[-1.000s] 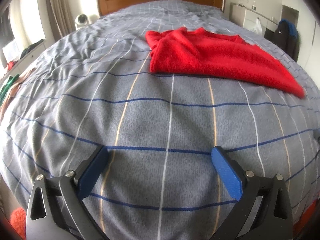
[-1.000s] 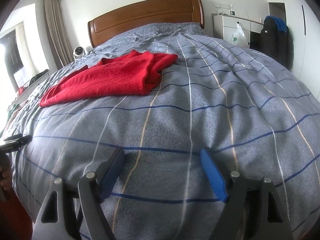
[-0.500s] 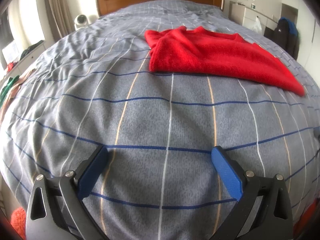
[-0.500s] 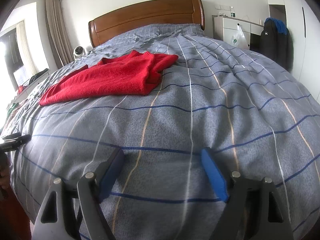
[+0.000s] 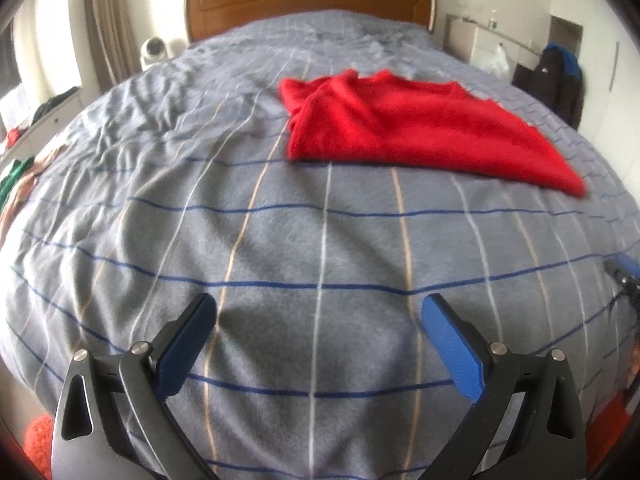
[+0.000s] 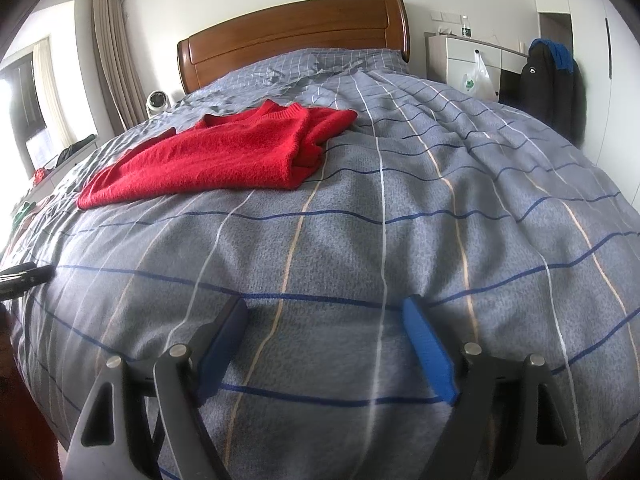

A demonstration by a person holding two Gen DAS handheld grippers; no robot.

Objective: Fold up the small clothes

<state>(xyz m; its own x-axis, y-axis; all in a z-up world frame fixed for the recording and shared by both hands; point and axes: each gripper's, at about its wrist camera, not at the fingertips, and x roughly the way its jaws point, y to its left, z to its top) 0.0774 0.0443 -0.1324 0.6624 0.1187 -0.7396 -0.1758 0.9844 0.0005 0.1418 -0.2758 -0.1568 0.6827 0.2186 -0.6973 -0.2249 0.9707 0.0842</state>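
Seeing the red sweater (image 5: 404, 132) well ahead of both spread-wide, empty grippers (image 5: 318, 312) (image 6: 325, 312), long axis crosswise, I judge neither nearer.

Both cameras sit low at the foot of the grey checked bed cover (image 5: 320, 240), close above it, looking up the bed toward the brown wooden headboard (image 6: 292, 36). The left view stands further left, the right further right (both share the red knitted sweater (image 5: 400, 132) and headboard).

The red sweater (image 5: 420, 132) looks blurred in the left wrist view.
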